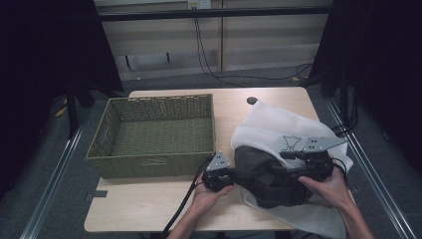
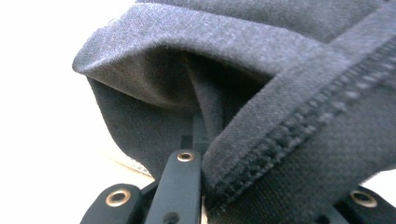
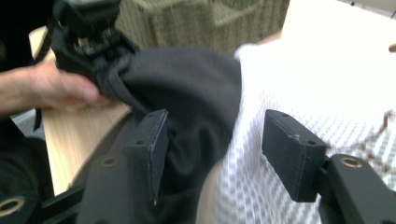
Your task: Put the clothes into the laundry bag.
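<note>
Meanwhile, the left tool (image 1: 219, 175) was clamped on a hem of the dark garment (image 1: 266, 177), which lay at about four o'clock on the bench (image 1: 149, 206), atop a white mesh cloth (image 1: 278, 124). The right tool (image 3: 212, 154) stood with jaws apart, straddling both fabrics. At ten o'clock sat a woven basket (image 1: 154, 167).
</note>
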Demonstrator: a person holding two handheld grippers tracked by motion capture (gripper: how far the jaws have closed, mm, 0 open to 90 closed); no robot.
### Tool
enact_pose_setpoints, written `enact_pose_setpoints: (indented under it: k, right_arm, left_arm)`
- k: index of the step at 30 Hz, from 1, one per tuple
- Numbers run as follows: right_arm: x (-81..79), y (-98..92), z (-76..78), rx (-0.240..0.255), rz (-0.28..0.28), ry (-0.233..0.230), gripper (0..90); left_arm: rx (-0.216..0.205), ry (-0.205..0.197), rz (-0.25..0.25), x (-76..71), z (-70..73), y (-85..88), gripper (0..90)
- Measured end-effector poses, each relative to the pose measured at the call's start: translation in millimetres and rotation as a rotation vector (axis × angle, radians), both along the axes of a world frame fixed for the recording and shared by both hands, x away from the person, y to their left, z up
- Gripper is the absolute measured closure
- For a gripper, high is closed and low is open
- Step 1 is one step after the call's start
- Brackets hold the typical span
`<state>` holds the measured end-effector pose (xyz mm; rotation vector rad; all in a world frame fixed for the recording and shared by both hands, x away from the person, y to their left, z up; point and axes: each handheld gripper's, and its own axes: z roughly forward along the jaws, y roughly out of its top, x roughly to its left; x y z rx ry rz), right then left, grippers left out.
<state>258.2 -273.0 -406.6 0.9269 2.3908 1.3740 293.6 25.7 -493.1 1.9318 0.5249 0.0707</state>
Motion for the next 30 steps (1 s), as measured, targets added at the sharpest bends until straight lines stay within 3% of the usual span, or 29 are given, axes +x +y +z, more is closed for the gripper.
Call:
enact_pose_setpoints:
  k: [2, 5, 9, 10, 12, 14, 19, 22, 25, 26, 27, 29, 30]
  right_arm:
    - [6.2, 2.4, 4.9, 0.028, -0.026, -0.010, 52.8]
    - [19.9, 6.5, 8.1, 0.029, -0.067, -0.017, 56.5]
    - [37.4, 22.5, 2.8, -0.135, -0.112, 0.010, 52.8]
    - [41.0, 25.2, 0.6, -0.149, -0.118, 0.023, 55.7]
    - [45.2, 27.8, -0.8, -0.168, -0.127, 0.031, 78.4]
    - [44.3, 28.3, 2.7, -0.160, -0.156, 0.002, 86.7]
    - [40.5, 22.6, 19.5, -0.114, -0.156, -0.020, 87.9]
    - [38.6, 20.6, 25.5, -0.080, -0.146, -0.026, 88.1]
    - [36.6, 24.1, 25.5, -0.071, -0.129, -0.021, 88.0]
    - [36.0, 25.9, 25.4, -0.071, -0.123, -0.022, 88.1]
    - [35.4, 27.9, 25.4, -0.064, -0.119, -0.024, 88.1]
    - [34.4, 30.4, 26.5, -0.059, -0.104, -0.025, 88.1]
    - [33.8, 31.1, 27.1, -0.051, -0.098, -0.023, 88.1]
  left_arm:
    - [0.001, -0.005, -0.001, -1.1, 0.3, 0.4, 84.4]
    - [-0.008, -0.004, -0.003, -1.8, -0.5, 0.4, 84.4]
    - [-0.004, -0.010, -0.012, -1.8, 0.1, 1.1, 83.9]
    - [-0.006, -0.010, -0.013, -1.8, 0.1, 1.6, 83.6]
    - [-0.020, -0.005, -0.013, -2.0, 0.4, 4.0, 79.7]
    - [-0.028, 0.001, 0.000, -2.7, 0.9, 8.1, 69.2]
    - [-0.031, -0.022, 0.033, -4.7, 3.1, 18.5, 44.8]
    - [-0.060, -0.034, 0.037, -3.6, 2.9, 15.7, 26.3]
    - [-0.070, -0.041, 0.035, -1.6, 3.9, 2.9, 19.2]
    - [-0.043, -0.049, 0.055, -1.3, 5.4, -2.6, 17.8]
    - [-0.026, -0.038, 0.039, -0.9, 6.9, -7.4, 16.0]
    - [-0.036, -0.061, 0.033, -6.0, 11.0, -13.6, 17.1]
    - [-0.021, -0.069, 0.028, -5.9, 11.8, -16.0, 20.5]
